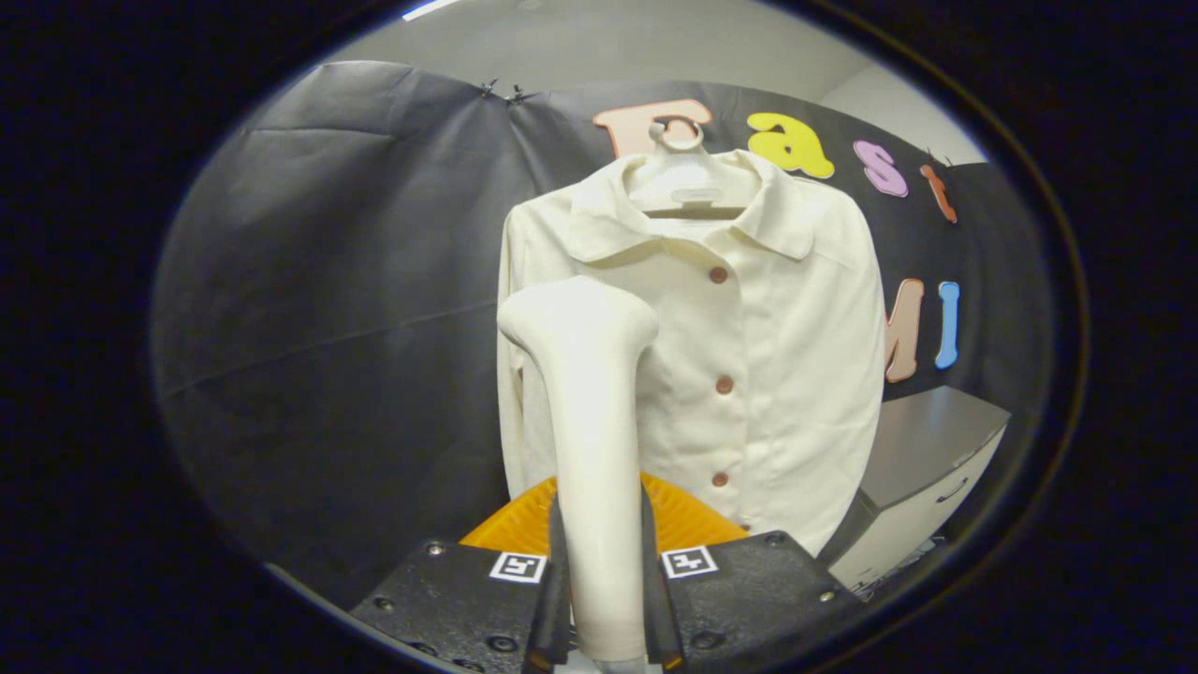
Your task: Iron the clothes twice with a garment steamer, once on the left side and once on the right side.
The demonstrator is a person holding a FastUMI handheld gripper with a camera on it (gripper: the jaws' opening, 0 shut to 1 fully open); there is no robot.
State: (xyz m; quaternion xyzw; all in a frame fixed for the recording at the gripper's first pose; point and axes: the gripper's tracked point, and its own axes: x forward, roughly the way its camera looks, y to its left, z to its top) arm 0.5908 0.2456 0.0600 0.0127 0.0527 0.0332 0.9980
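The hand-held gripper point(604, 599) is closed on the steamer point(590, 449), its two fingers point(556, 562) pressing the handle from the left and right sides so that the handle stands upright between them. The steamer is cream-white, with a long handle that rises from the fingers and widens at the top into a head that tilts toward the left. Behind the base of the handle, just beyond the fingers, an orange ribbed part point(688, 520) fans out to either side. The shirt point(749, 356) hangs beyond the steamer on a white hanger point(683, 183), facing the camera, with its collar spread open and a row of brown buttons point(723, 385) running down the front. The steamer's head sits in front of the shirt's left side, about at chest height, overlapping the left front panel and sleeve; whether the head touches the cloth cannot be told. The shirt's right side shows in full from shoulder to hem. Behind the shirt is the booth's dark cloth wall point(337, 309). To the far right, lower down and beside the shirt's hem, stands a grey-topped white cabinet point(922, 477) with its drawers shut, so what it holds cannot be seen.
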